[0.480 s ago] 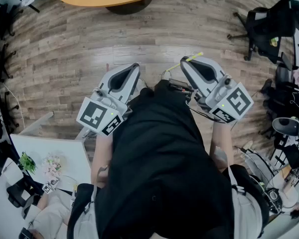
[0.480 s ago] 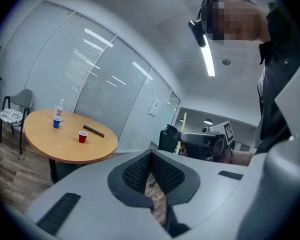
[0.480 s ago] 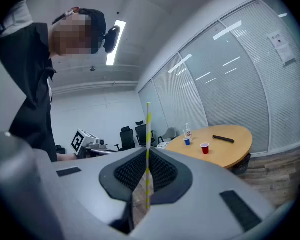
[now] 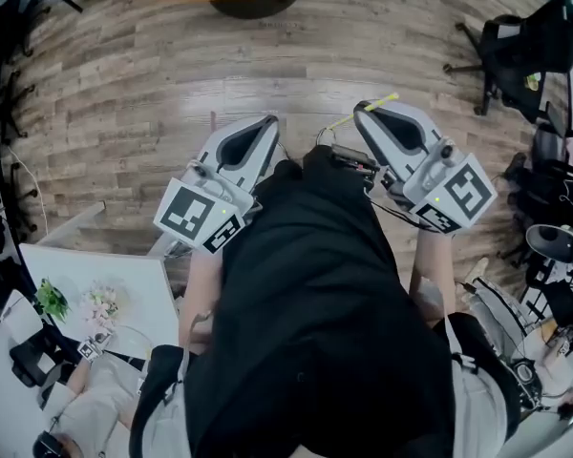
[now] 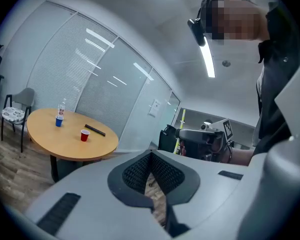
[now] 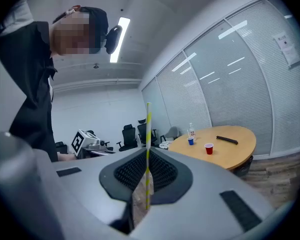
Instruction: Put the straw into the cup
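Observation:
My right gripper [image 4: 365, 113] is shut on a yellow-and-white striped straw [image 6: 148, 149], which stands upright between its pads; in the head view the straw [image 4: 382, 102] lies across the gripper's tip. My left gripper [image 4: 265, 122] is shut with nothing in it, level with the right gripper and to its left. A red cup [image 6: 208, 148] stands on a round wooden table [image 6: 230, 154] some way ahead. The left gripper view shows the same red cup [image 5: 84, 135], and also the right gripper [image 5: 202, 135] with the straw [image 5: 180, 129].
On the table [image 5: 50, 136] are a blue cup [image 5: 59, 121], a clear bottle [image 5: 62, 107] and a flat black object [image 5: 95, 130]. A chair [image 5: 17, 111] stands to its left. Office chairs [image 4: 516, 41] crowd the right side. A white desk [image 4: 95, 280] is at lower left.
In the head view both grippers sit slightly further right and the round table has slid up the frame. The grip on the straw is unchanged.

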`<move>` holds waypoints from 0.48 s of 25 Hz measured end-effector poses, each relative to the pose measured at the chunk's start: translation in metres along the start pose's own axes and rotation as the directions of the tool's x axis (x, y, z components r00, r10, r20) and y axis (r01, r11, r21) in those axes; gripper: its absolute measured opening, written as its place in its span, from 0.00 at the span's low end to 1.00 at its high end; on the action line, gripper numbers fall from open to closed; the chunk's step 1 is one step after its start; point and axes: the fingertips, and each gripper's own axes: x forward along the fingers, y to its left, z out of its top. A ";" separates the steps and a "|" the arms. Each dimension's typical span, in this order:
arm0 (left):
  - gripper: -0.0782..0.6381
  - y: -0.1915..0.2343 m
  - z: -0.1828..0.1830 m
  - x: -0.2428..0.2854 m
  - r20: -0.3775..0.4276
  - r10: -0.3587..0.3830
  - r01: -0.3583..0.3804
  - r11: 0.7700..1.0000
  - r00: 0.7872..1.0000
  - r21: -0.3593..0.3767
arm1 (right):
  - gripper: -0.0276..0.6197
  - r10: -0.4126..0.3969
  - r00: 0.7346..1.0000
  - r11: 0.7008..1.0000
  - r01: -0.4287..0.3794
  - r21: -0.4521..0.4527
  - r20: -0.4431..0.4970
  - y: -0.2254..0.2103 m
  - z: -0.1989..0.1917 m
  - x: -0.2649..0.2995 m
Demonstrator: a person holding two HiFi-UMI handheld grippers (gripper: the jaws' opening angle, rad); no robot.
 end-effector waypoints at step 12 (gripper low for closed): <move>0.13 0.016 -0.008 -0.018 -0.018 0.014 -0.015 1.000 1.000 -0.023 | 0.09 -0.057 0.998 0.996 0.055 0.068 0.030 0.002 -0.001 0.002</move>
